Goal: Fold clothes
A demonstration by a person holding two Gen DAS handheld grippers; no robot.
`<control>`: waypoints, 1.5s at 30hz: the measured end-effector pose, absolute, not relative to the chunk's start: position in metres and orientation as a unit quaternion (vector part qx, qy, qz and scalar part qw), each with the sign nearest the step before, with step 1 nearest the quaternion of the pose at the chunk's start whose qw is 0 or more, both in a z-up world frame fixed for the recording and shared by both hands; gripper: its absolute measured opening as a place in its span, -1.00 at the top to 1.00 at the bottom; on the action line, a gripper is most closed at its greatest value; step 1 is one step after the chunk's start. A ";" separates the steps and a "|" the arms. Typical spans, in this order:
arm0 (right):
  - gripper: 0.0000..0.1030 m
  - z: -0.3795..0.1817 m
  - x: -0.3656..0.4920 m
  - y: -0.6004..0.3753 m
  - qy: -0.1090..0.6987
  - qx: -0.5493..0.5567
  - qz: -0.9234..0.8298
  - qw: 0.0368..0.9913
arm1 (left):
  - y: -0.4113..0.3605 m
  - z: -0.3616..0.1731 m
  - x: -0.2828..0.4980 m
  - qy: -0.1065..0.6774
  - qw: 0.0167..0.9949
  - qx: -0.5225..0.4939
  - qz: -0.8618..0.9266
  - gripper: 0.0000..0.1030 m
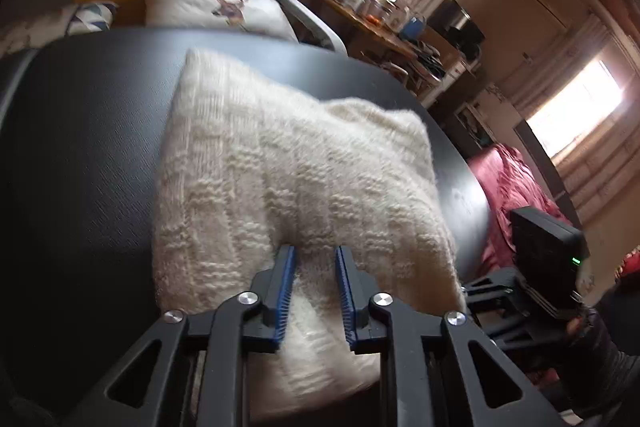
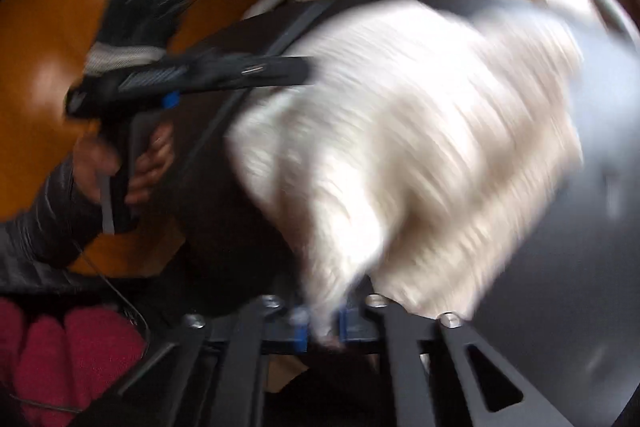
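A white knit sweater [image 1: 288, 163] lies folded in a thick stack on the black table [image 1: 80, 147]. In the left wrist view my left gripper [image 1: 316, 253] is at the stack's near edge, and its blue pads [image 1: 285, 287] are shut on a fold of the knit. The right gripper's black housing [image 1: 548, 251] shows at the stack's right corner, held by a hand in a dark sleeve. The right wrist view is blurred. There my right gripper [image 2: 324, 313] is shut on a pinch of the sweater [image 2: 420, 147], and the left gripper [image 2: 296, 71] reaches into the knit from the left.
Red fabric [image 1: 512, 195] is heaped past the table's right edge and shows again as red cloth [image 2: 72, 355] below it. A chair with a patterned cushion [image 1: 216, 7] stands behind the table, and a cluttered desk [image 1: 384, 23] beyond. An orange floor [image 2: 48, 27] lies left.
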State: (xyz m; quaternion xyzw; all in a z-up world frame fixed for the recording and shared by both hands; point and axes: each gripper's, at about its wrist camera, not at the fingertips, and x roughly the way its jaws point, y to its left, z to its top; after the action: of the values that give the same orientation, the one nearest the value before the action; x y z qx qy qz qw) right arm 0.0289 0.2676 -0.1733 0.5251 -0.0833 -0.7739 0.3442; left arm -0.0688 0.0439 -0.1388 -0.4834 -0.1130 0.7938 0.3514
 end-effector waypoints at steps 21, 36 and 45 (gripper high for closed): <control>-0.07 -0.153 -0.018 0.336 -0.284 0.414 -0.834 0.230 | 0.064 -0.137 -0.040 -0.094 0.408 -0.444 0.792 0.64; 0.79 -0.157 -0.053 0.354 -0.143 0.474 -0.856 0.152 | 0.163 -0.156 0.020 0.109 0.512 -0.439 0.730 0.58; 0.74 -0.174 -0.047 0.390 -0.243 0.456 -0.837 0.182 | 0.157 -0.105 -0.001 0.018 0.529 -0.397 0.750 0.59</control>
State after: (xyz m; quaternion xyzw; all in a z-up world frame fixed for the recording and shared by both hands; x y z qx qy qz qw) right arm -0.0473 0.3898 -0.1737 0.4557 -0.2432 -0.8367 0.1819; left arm -0.0011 0.1571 -0.1052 -0.3975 0.0181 0.7498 0.5287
